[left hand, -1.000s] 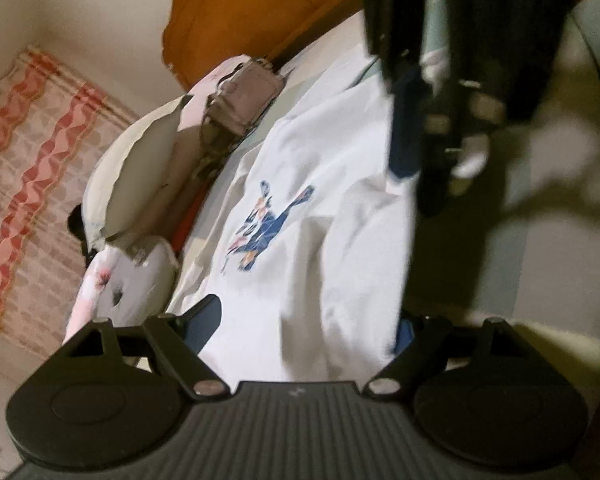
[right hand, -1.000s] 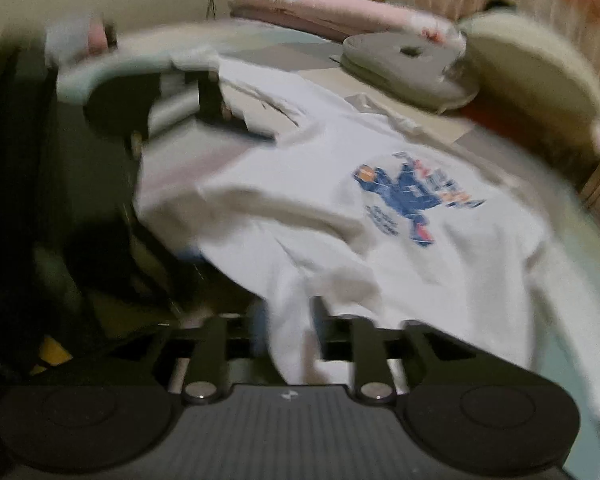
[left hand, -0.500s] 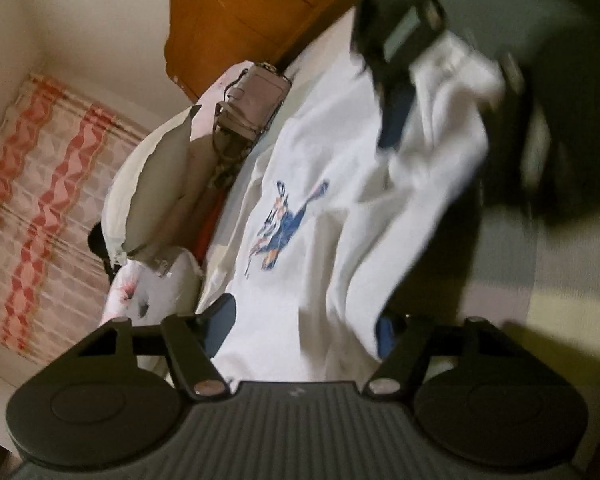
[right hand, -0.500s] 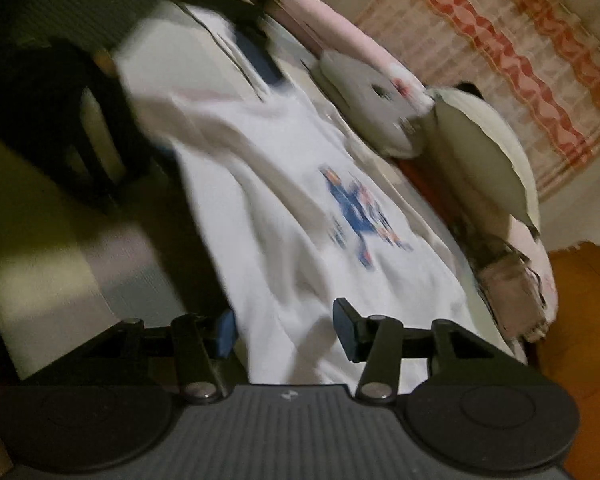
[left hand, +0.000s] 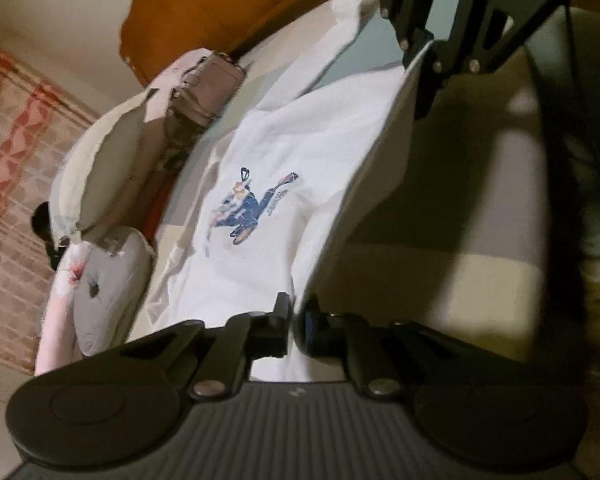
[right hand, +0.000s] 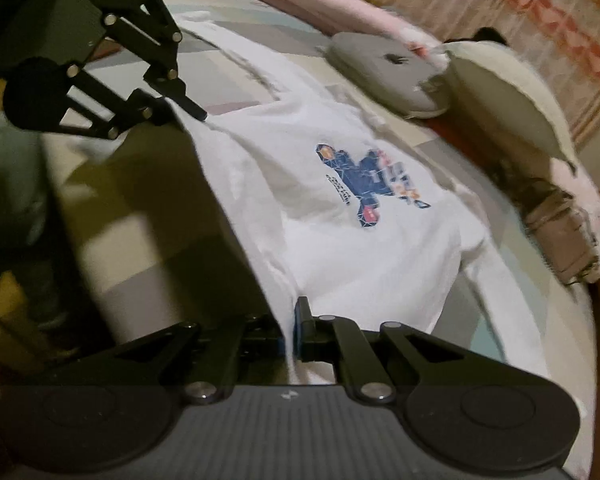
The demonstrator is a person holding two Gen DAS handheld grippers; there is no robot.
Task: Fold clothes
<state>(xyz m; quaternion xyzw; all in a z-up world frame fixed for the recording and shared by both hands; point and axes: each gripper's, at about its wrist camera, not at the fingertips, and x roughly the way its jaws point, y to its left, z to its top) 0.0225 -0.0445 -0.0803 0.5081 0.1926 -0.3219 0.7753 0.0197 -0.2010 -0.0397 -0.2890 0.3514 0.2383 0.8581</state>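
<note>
A white T-shirt (left hand: 300, 152) with a blue print (left hand: 252, 208) lies spread on the bed. My left gripper (left hand: 296, 320) is closing down on the shirt's near edge, and its pads pinch the cloth. The right gripper (left hand: 430, 80) grips the same edge farther along, at the top right of the left wrist view. In the right wrist view my right gripper (right hand: 290, 330) is closing tight on the T-shirt (right hand: 340, 248) edge. The left gripper (right hand: 188, 106) holds the far end. The edge runs raised between the two.
Along the bed's far side lie a cream pillow (left hand: 100, 176), a grey cushion (left hand: 108, 292) and a brown bag (left hand: 208, 92). Orange wooden furniture (left hand: 220, 8) stands behind them. The patchwork bedsheet (right hand: 140, 232) in front of the shirt lies in shadow. A red patterned curtain (right hand: 540, 8) hangs beyond.
Both grippers went from open around the shirt's edge to shut on it. The edge, slack and bunched before, now runs straight and lifted between them.
</note>
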